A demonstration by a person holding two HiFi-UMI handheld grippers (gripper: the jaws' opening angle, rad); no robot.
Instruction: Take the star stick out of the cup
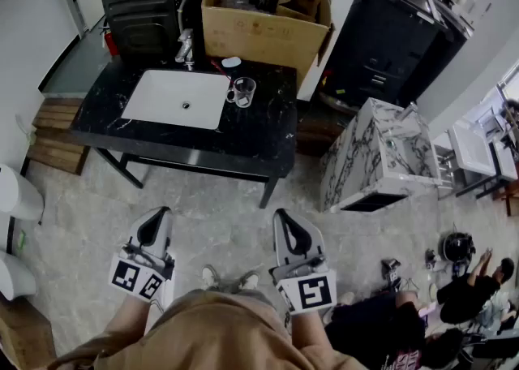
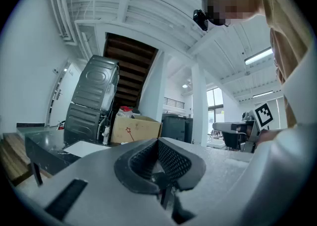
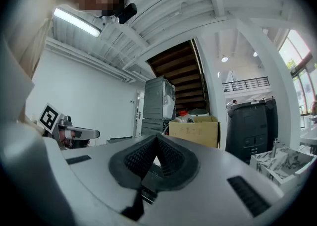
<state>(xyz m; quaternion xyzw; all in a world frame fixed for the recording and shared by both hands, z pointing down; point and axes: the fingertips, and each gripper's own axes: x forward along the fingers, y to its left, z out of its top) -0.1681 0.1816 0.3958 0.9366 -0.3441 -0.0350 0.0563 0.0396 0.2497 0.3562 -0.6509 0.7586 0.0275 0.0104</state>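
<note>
A clear glass cup [image 1: 242, 91] stands on the black marble counter [image 1: 259, 129], right of the white sink [image 1: 174, 99]. A thin red star stick [image 1: 220, 70] leans out of the cup toward the back left. In the left gripper view the star stick [image 2: 129, 132] shows small against the cardboard box. Both grippers hang low over the floor, well short of the counter. My left gripper [image 1: 161, 214] [image 2: 158, 143] is shut and empty. My right gripper [image 1: 283, 216] [image 3: 156, 141] is shut too, with nothing in it.
An open cardboard box [image 1: 268, 15] [image 3: 194, 133] of clutter stands behind the counter, with a faucet [image 1: 185, 48] beside it. A marble vanity unit [image 1: 377, 157] and a black cabinet [image 1: 389, 36] stand to the right. People [image 1: 474, 287] sit on the floor at the lower right.
</note>
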